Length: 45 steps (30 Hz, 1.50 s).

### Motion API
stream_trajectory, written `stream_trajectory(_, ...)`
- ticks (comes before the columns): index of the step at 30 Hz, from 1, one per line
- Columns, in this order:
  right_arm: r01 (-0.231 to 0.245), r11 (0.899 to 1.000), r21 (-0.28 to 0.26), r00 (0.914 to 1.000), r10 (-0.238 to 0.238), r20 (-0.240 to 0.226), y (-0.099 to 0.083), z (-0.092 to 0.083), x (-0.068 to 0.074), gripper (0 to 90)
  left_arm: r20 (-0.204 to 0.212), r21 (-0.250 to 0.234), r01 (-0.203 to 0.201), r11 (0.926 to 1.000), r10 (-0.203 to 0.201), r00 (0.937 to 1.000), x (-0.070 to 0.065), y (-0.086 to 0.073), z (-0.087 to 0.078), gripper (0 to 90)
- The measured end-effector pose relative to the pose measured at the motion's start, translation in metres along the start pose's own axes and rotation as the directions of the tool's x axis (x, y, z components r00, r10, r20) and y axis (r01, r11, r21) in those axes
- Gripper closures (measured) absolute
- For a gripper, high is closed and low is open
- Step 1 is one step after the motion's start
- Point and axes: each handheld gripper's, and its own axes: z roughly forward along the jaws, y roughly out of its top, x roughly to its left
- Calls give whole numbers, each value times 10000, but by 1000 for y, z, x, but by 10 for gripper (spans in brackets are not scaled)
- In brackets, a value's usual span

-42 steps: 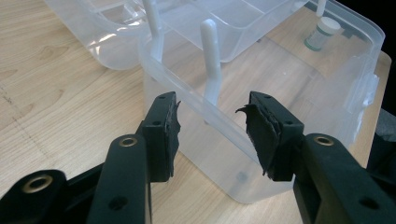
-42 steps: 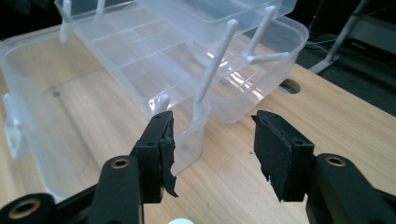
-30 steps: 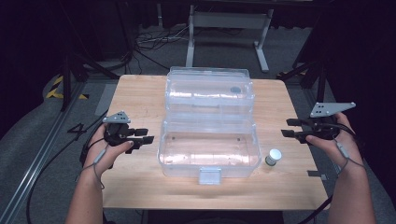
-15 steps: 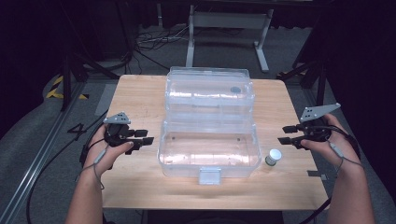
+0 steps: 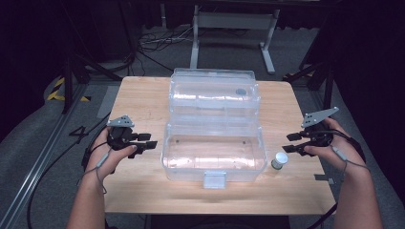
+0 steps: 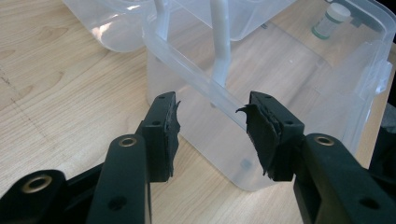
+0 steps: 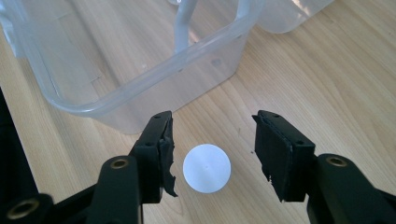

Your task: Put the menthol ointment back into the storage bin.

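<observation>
Now we are poising the right gripper, jaws wide, over the small bottle, probably to box it, while the left gripper is waiting wide-jawed beside the clear box.

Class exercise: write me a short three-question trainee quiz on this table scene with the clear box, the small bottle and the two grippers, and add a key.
1. True or false: the bottle lies inside the box.
2. Which gripper is nearer the bottle: A) the left gripper or B) the right gripper?
3. Fill in: the box lid is ____ (open/closed).

Key:
1. False; it stands on the table, just right of the box.
2. B; its jaws stand open with the white cap between them, not gripped.
3. Open, folded back behind the box.
</observation>
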Motion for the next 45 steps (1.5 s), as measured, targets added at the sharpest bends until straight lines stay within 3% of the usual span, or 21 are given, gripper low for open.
stream_trajectory(27,297,9928,1159,9989,-254,-384,-2,14,2,448,-54,120,20,9999,-19,10000,1,-2,0,538)
stream_trajectory(45,461,9740,2216,9982,-366,-467,-6,35,-3,443,-52,118,20,9999,-20,10000,1,-2,0,538)
